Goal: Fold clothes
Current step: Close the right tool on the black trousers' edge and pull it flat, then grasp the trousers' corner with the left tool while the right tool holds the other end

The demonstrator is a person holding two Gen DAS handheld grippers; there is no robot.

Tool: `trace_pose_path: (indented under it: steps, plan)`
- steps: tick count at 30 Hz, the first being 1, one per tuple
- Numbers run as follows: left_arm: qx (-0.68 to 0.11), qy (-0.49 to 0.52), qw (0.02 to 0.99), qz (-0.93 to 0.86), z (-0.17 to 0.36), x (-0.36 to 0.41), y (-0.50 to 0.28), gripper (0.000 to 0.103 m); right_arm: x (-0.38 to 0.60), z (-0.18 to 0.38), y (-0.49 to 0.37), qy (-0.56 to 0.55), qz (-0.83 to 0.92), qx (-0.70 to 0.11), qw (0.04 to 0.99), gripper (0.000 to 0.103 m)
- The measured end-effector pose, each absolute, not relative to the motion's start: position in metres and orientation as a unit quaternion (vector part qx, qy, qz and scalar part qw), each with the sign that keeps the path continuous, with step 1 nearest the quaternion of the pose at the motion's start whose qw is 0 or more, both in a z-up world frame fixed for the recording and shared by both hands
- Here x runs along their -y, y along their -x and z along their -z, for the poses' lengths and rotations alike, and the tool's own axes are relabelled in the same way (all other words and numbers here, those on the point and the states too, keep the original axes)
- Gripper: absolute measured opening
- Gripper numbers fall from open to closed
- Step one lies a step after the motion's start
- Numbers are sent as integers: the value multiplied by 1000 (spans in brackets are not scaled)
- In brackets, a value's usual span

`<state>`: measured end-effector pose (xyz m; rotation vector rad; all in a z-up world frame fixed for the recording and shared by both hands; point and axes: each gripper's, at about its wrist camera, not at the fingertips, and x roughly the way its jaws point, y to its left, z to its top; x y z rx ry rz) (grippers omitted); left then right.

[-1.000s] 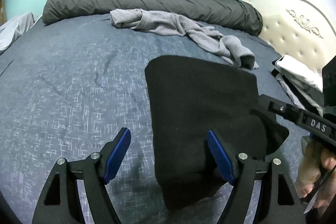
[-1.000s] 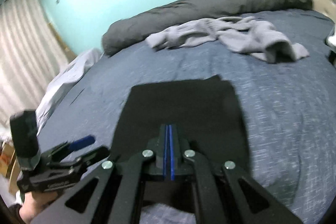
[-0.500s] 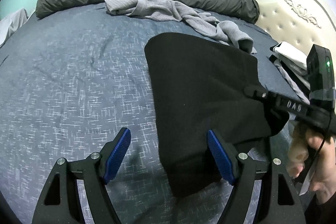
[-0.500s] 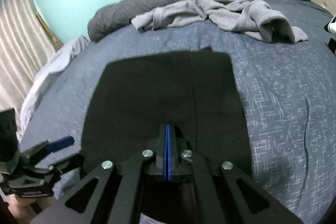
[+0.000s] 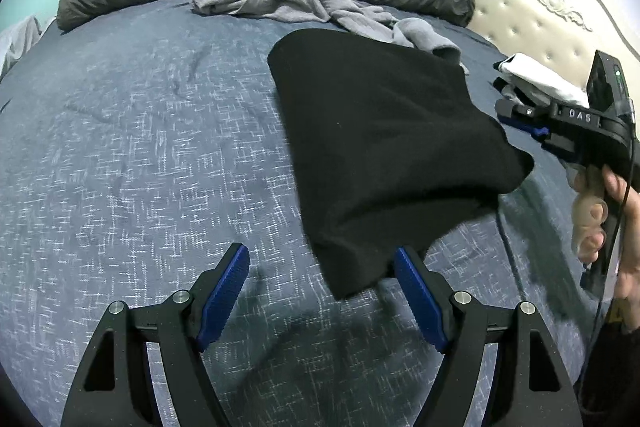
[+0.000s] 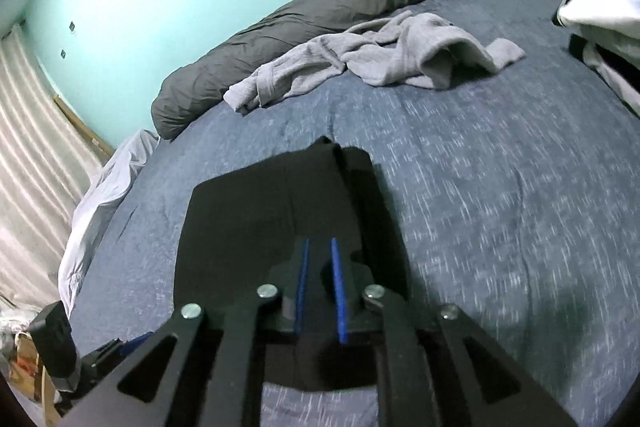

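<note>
Seen first from the left wrist, the left gripper [image 5: 322, 291] angles down toward the blue bedspread [image 5: 140, 147], its blue-padded fingers [image 5: 222, 291] spread wide with nothing between them. A folded black garment [image 5: 384, 147] lies on the bed from centre toward 3 o'clock, its near corner just ahead of the right-hand finger. At 3 o'clock a person's hand [image 5: 608, 219] grips the handle of the right gripper [image 5: 524, 125], which sits beside the garment's raised right corner. A crumpled grey garment [image 5: 312, 7] lies at 12 o'clock.

Next, from the right wrist, the right gripper [image 6: 320, 289] points down over the black garment [image 6: 260, 219]; its jaws have just been opening and now stand slightly parted. Whether cloth sits between them, I cannot tell. The grey garment [image 6: 380, 63] lies at 1 o'clock.
</note>
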<state>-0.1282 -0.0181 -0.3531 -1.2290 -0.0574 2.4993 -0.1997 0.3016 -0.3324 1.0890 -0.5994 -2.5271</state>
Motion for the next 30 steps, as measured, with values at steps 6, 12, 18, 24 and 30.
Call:
trace_pose_path:
  steps: [6, 12, 18, 24, 30]
  plan:
    - [28, 438, 199, -876, 361, 9, 134, 61, -297, 340, 181, -404, 878, 204, 156, 20]
    - [15, 442, 219, -870, 367, 0, 133, 39, -295, 335, 183, -414, 879, 182, 153, 29]
    - [8, 445, 226, -867, 370, -2, 134, 20, -290, 324, 219, -428, 878, 156, 146, 40]
    - [8, 441, 230, -867, 368, 0, 135, 13, -277, 305, 273, -437, 881, 97, 155, 43]
    - [6, 439, 231, -868, 367, -2, 136, 12, -273, 321, 313, -486, 856, 88, 150, 46]
